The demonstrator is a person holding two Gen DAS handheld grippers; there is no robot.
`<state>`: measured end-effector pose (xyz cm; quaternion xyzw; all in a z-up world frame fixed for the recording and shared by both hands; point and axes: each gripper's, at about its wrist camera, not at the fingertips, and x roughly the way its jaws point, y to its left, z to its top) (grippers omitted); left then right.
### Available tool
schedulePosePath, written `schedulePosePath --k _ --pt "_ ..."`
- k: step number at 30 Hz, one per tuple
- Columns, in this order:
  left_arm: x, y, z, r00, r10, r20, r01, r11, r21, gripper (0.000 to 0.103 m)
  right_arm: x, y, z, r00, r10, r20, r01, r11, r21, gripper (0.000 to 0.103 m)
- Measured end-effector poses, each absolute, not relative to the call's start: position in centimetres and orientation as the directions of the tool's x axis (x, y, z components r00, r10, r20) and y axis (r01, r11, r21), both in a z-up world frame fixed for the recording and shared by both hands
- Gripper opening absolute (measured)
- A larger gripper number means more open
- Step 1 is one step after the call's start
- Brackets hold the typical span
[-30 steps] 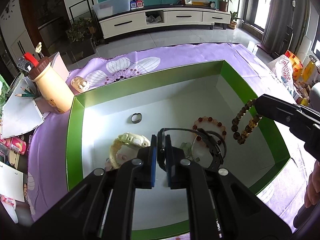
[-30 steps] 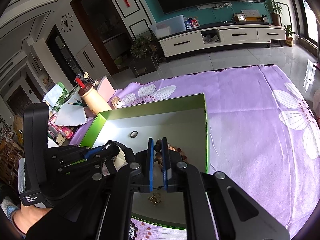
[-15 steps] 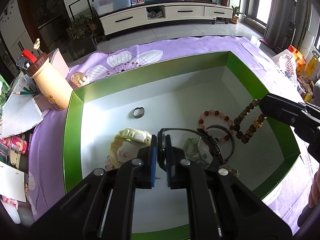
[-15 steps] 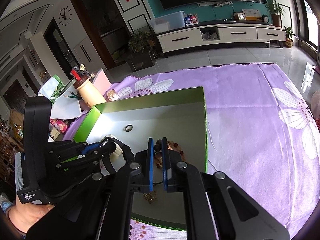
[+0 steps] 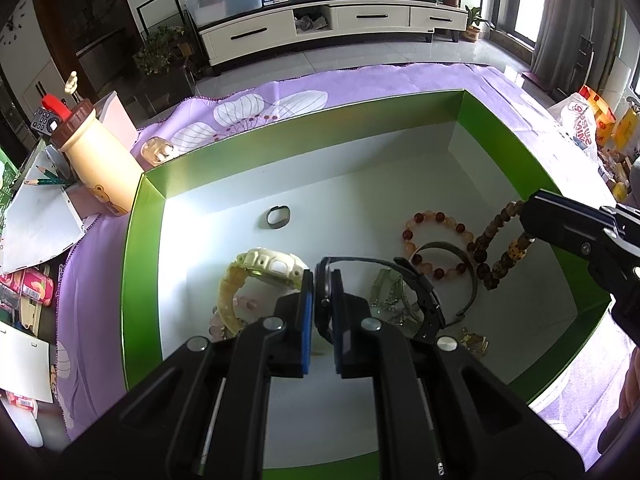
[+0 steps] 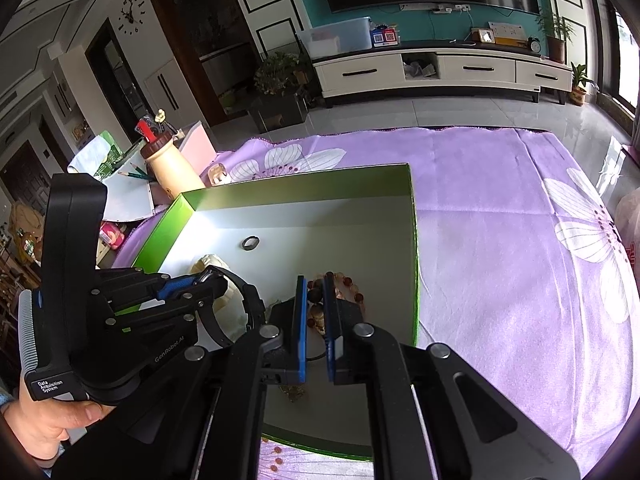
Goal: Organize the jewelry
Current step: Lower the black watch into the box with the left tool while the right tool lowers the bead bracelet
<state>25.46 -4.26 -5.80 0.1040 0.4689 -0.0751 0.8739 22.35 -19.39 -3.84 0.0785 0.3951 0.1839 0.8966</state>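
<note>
green-walled box (image 5: 144, 240) with a white floor on a purple flowered cloth (image 6: 500, 208) over the tabletop; left claw (image 5: 322, 280) clamped on a black watch (image 5: 416, 292), blue pads tight on its case, strap looping out to the right, held low over the box floor; right claw (image 6: 314, 292) clamped on a brown bead bracelet (image 5: 494, 248), dangling from the tips just inside the box's right wall, lowest beads near the floor, contact not clear; inside the box, a cream watch (image 5: 260, 276) just left of the left claw; a red-and-amber bead bracelet (image 5: 436, 218) lying flat between the two claws, overlapped by a thin dark bangle (image 5: 472, 276); a small dark ring (image 5: 278, 216) alone toward the far wall; a pale tangled piece (image 5: 390, 300) under the black strap, too blurred to name; a gold piece (image 5: 474, 342) near the front right; outside the box, a beige bottle with a brown cap (image 5: 94, 160) beside the far left corner, pencils (image 5: 44, 178) and papers next to it.
</note>
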Motion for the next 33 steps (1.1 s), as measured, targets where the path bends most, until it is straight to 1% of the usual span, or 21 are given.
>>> schedulePosePath --k 12,33 --pt "25.6 -4.15 -6.02 0.547 -0.029 -0.836 0.233 0.965 0.119 0.009 22.28 -18.95 -4.58 0.601 0.38 -0.703 -0.269 0.924 0.271 0.007" --pt "25.46 -3.91 -5.83 0.549 -0.034 -0.835 0.227 0.968 0.109 0.009 22.43 -19.07 -4.87 0.59 0.382 -0.711 -0.257 0.924 0.283 0.008"
